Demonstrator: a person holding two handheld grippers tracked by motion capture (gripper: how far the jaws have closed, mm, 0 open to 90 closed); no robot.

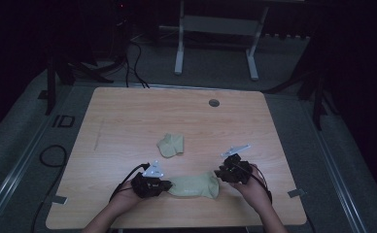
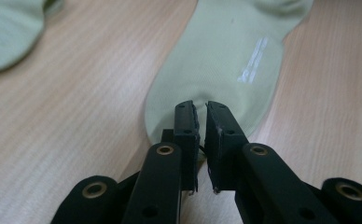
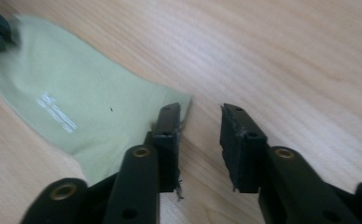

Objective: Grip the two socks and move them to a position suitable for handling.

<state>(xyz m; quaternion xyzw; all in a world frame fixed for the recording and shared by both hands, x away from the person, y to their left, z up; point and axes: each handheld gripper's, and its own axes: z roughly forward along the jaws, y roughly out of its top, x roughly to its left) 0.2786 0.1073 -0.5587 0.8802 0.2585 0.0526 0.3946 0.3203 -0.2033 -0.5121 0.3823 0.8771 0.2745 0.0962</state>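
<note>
Sock point(image 1: 194, 185) lies flat near the table's point(image 1: 128, 111) front edge.

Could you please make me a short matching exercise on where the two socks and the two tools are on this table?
Things:
1. flat sock
2. folded sock
3. left tool
4. right tool

States:
A. open at the flat sock's corner
B. lying alone near the table's middle
C. stretched out between both tools
D. jaws nearly shut at the flat sock's end

Pairs: 1-C, 2-B, 3-D, 4-A
</note>
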